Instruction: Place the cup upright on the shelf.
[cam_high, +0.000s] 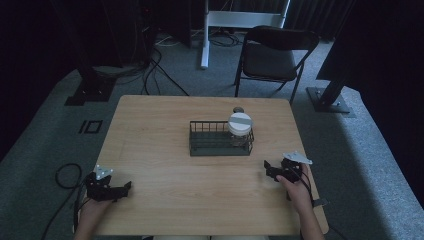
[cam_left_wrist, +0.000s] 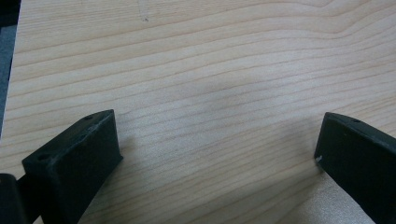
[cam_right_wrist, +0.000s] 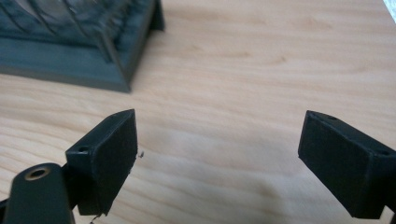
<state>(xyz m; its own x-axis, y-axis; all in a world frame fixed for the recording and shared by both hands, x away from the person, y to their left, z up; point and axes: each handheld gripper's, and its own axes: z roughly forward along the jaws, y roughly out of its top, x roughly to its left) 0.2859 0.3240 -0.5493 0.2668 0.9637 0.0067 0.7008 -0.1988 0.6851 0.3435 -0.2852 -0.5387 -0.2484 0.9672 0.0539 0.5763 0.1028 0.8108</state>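
- Jar (cam_high: 240, 129): stands at the right end of the rack (cam_high: 210, 146), mid-desk (cam_high: 150, 135); probably glass, rigid, slippery, breakable.
- My right tool (cam_high: 270, 168), left tool (cam_high: 121, 189): both spread, empty.
- I'd grip below the lid (cam_high: 240, 122).

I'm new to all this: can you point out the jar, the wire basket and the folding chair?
jar (cam_high: 240, 122), high view, on its white lid.
wire basket (cam_high: 212, 148), high view, on its front wall.
folding chair (cam_high: 269, 62), high view, on its seat.
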